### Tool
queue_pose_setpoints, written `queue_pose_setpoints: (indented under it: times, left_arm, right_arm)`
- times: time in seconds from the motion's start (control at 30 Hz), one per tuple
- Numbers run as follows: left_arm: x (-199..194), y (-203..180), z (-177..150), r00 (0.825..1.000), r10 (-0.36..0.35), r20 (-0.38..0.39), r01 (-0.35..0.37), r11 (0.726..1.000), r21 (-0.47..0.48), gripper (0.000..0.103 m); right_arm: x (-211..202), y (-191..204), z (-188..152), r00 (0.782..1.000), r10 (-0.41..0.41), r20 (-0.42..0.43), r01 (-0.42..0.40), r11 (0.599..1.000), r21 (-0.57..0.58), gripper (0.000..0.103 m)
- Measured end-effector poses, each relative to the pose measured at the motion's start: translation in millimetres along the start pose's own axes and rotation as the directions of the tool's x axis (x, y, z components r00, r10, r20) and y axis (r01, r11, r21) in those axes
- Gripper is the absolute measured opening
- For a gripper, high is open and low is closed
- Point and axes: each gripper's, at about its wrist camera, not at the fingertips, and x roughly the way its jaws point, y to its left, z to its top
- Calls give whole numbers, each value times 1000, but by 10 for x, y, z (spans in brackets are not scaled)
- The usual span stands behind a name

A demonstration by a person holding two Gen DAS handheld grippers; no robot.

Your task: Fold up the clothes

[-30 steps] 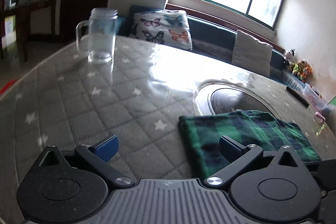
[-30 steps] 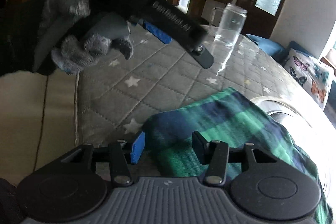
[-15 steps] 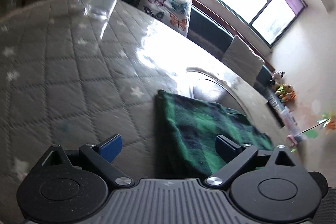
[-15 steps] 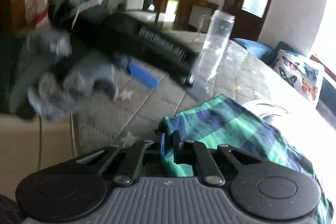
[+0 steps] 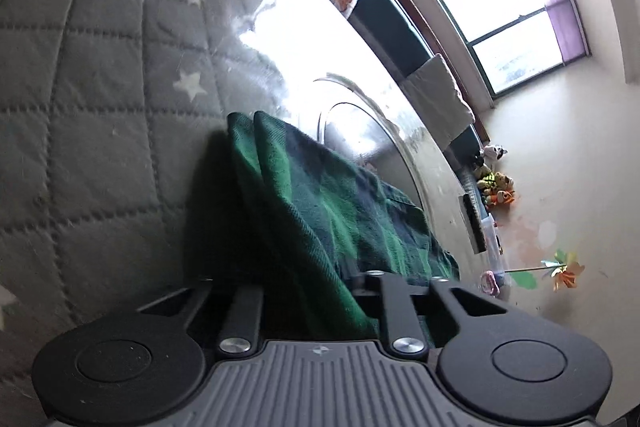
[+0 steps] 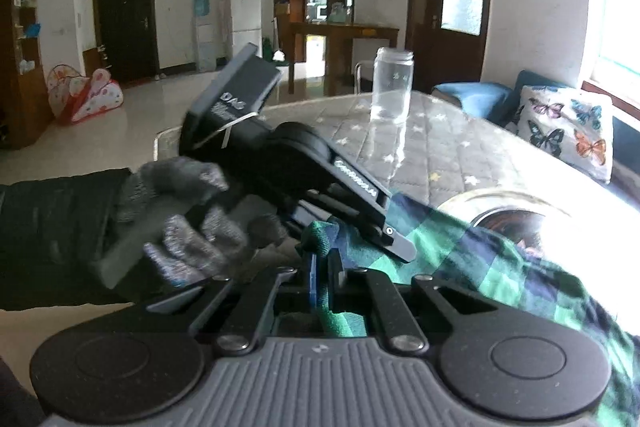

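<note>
A green and navy plaid cloth (image 5: pixel 320 195) lies on the grey quilted star-print table cover (image 5: pixel 100 107). In the left wrist view its near edge is bunched up between the fingers of my left gripper (image 5: pixel 316 279); the jaws are closing on it and the fabric hides the pads. From the right wrist view, the left gripper (image 6: pixel 352 231), held by a grey-gloved hand (image 6: pixel 188 219), clamps a raised corner of the cloth (image 6: pixel 480 267). My right gripper (image 6: pixel 322 277) is shut on the cloth's edge just beside it, blue pads pinching the fabric.
A clear glass mug (image 6: pixel 392 87) stands farther back on the table. A round metal inset (image 6: pixel 512 215) lies under the cloth's far side. A butterfly cushion (image 6: pixel 560 131) sits on the bench by the window. A dark remote (image 5: pixel 472 223) rests near the table's edge.
The left gripper rolled, dropped onto the cloth's near edge and closed from wide open. The right gripper shut on the cloth's corner and lifted it, ending close beside the left gripper.
</note>
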Motion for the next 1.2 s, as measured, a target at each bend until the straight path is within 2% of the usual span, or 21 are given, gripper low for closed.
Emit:
queue_pose_setpoints:
  times: [0.03, 0.1, 0.2, 0.33, 0.43, 0.53, 0.6, 0.67, 0.93, 1.03, 1.2]
  left_arm:
    - [0, 8, -1, 1000, 2, 2, -2, 1000, -4, 14]
    - [-12, 15, -2, 1000, 2, 6, -1, 1000, -8, 14]
    - [-33, 2, -3, 1000, 2, 10, -2, 1000, 3, 14]
    - [-46, -19, 8, 1000, 1, 14, -1, 1000, 6, 14]
    - [-56, -50, 9, 1000, -6, 19, 5, 1000, 17, 14]
    - [-44, -65, 14, 1000, -6, 16, 5, 1000, 22, 14]
    - [-35, -72, 17, 1000, -5, 13, 5, 1000, 26, 14]
    - [-31, -75, 21, 1000, -6, 10, 6, 1000, 27, 14]
    - [0, -82, 59, 1000, -6, -10, 6, 999, 34, 14]
    - [-3, -85, 72, 1000, -8, -13, 9, 999, 33, 14]
    - [-37, -158, 72, 1000, -20, -1, 20, 999, 40, 14]
  right_arm:
    - [-5, -22, -13, 1000, 6, -4, -5, 1000, 8, 6]
    - [-33, -99, -39, 1000, 15, -7, -15, 999, 38, 18]
    - [-82, -332, -70, 1000, -12, -10, 13, 995, 97, 22]
    - [-95, -713, -107, 995, -98, -28, 102, 982, 162, 22]
    - [26, -1102, -121, 984, -165, -64, 176, 953, 245, 21]
    - [253, -1444, -117, 959, -262, -111, 283, 918, 279, 21]
    - [440, -1631, -97, 948, -287, -136, 316, 900, 299, 14]
    - [608, -1770, -63, 940, -305, -154, 339, 891, 301, 14]
    - [1036, -1871, -81, 927, -302, -223, 354, 899, 257, 13]
    - [977, -1846, -100, 930, -296, -219, 348, 901, 260, 13]
    - [644, -1691, -177, 937, -279, -212, 331, 904, 271, 13]
